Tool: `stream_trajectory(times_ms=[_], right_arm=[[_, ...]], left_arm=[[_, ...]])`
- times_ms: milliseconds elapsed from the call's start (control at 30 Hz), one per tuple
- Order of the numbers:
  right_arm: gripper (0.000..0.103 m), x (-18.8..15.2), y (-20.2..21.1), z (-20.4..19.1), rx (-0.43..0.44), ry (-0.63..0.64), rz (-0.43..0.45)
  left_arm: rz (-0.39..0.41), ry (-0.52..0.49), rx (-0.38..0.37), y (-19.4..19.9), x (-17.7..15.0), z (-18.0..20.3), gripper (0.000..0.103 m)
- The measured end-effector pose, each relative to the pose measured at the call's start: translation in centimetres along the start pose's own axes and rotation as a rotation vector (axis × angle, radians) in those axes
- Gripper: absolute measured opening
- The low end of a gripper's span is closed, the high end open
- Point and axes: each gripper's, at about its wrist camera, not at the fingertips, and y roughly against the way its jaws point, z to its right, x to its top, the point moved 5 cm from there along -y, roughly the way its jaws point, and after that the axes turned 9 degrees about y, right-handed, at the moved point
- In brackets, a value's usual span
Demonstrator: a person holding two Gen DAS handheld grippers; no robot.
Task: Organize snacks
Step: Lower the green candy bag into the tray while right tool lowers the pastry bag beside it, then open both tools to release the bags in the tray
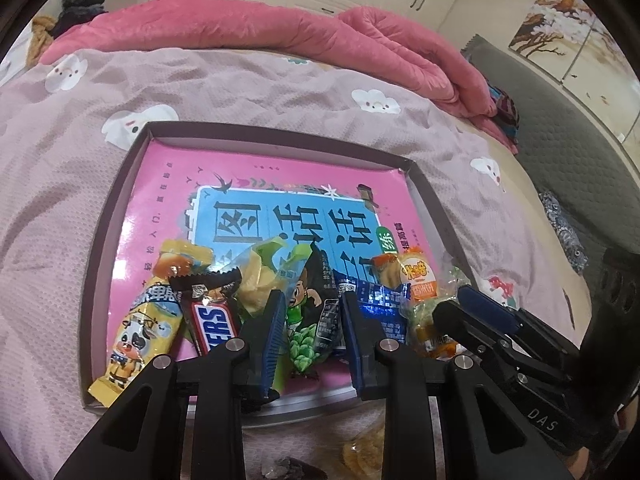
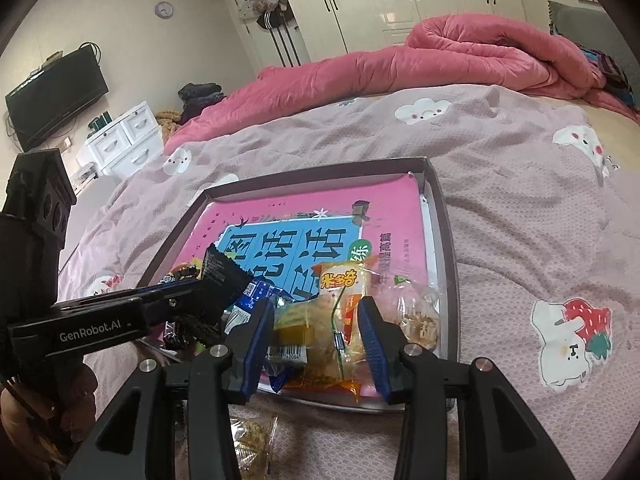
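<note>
A shallow grey tray (image 1: 120, 208) (image 2: 450, 280) lies on the bed with a pink picture book (image 1: 168, 184) flat inside it. Along its near edge lie a yellow cow packet (image 1: 136, 328), a Snickers bar (image 1: 214, 324), a blue packet (image 1: 384, 304) and a clear bag of pale crisps (image 1: 260, 280). My left gripper (image 1: 311, 300) (image 2: 200, 284) is shut on a dark packet with a green cartoon figure (image 1: 312, 320) (image 2: 224, 276), held just above the tray. My right gripper (image 2: 316, 304) (image 1: 448, 304) is closed around a clear packet with an orange label (image 2: 340, 300) (image 1: 418, 276), both pads against its sides.
Loose clear snack packets (image 2: 252, 440) (image 1: 360, 452) lie on the mauve bed sheet (image 2: 520, 220) in front of the tray. A rolled pink quilt (image 1: 280, 36) (image 2: 440, 60) runs along the far side. A hand (image 2: 40, 420) holds the left gripper.
</note>
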Motion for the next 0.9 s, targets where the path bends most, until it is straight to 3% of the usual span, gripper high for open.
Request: stream_trajectory(times_ms=[500,900], right_arm=[[0.044,0.3,0.9,-0.1,-0.007,0.0,0.026],[0.05,0.7,2.0,0.2,-0.018,-0.012,0.062]], left_arm=[[0.038,-0.02,0.007,1.7,0.4,0.1,0.034],[0.066,-0.04,0.003,3.3,0.5,0.7,0.05]])
